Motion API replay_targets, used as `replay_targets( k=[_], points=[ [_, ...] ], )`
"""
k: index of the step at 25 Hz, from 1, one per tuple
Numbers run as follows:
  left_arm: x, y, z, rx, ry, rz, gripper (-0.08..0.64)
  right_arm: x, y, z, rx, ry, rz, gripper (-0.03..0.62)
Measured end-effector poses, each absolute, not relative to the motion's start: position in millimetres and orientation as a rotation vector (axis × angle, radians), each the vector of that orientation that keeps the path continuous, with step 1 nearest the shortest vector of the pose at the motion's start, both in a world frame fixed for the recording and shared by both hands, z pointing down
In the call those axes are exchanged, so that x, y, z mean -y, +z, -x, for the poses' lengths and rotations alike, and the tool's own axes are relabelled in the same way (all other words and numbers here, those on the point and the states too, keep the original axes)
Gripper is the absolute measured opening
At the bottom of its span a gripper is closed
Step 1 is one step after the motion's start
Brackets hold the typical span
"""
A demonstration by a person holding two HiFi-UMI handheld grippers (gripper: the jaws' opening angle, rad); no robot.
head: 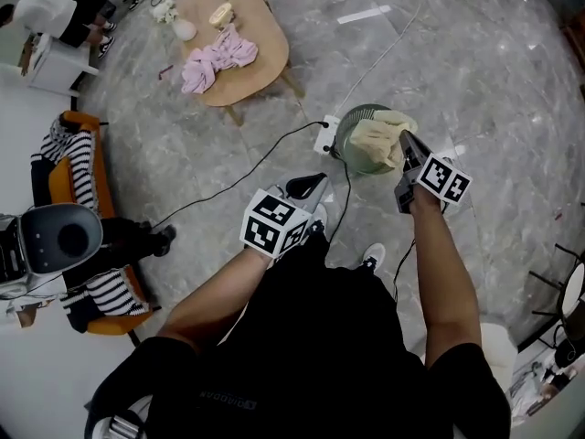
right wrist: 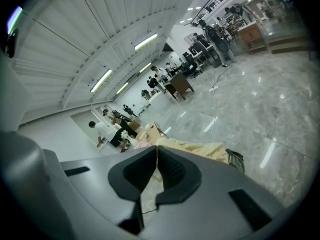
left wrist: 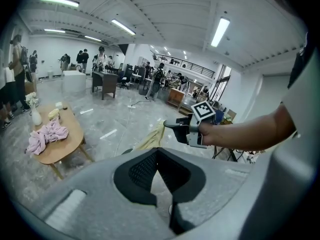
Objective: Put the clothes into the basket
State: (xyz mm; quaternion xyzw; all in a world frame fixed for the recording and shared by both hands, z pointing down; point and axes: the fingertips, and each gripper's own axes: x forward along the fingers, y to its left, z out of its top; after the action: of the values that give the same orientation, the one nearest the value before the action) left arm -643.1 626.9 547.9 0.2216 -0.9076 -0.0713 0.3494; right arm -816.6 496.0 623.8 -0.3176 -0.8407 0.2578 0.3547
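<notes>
**Cream cloth over the basket, pink clothes on the table**

The R gripper [head: 405,144] had its jaws pressed together on a cream cloth [head: 377,140]. In the right gripper view the two pads met at the tips, w/ the cream cloth [right wrist: 200,149] sticking out past them. The cloth was spread over the mouth of the basket [head: 343,144], on the side next to the R gripper. Part of it went out past the rim there. I couldn't tell how much of it was down inside.

The basket was round & grey-green. It stood on the grey stone floor, just beside a white power strip [head: 325,135] w/ black cords.

The L gripper [head: 309,185] was near the person's shoes, apart from the basket. Its jaws were together at the tips w/ nothing between them. From the left gripper view you could see the R gripper [left wrist: 167,125] held out w/ the cream cloth [left wrist: 152,139] hanging under it.

The pink clothes [head: 218,60] lay in a heap on the wooden table [head: 265,58], near its long edge & well apart from the basket. A white vase [head: 184,29] stood near them on the table.
</notes>
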Motion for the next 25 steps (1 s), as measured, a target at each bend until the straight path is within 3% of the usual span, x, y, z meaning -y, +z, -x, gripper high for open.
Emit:
replay_targets(
  k=[6, 13, 25],
  points=[
    [-649.0, 560.9, 634.9, 2.314, -0.178, -0.582, 0.000, -496.2, 723.9, 797.3, 2.062, 0.579, 0.650, 0.021],
    [-658.5, 575.8, 633.6, 2.263, -0.172, -0.624, 0.001, -457.0, 819.1, 713.7, 1.847, 0.492, 0.471, 0.021],
    [-645.7, 576.0, 639.7, 2.228, -0.121, -0.766, 0.001, -433.4, 850.6, 645.2, 1.774, 0.557, 0.320, 0.023]
  ],
)
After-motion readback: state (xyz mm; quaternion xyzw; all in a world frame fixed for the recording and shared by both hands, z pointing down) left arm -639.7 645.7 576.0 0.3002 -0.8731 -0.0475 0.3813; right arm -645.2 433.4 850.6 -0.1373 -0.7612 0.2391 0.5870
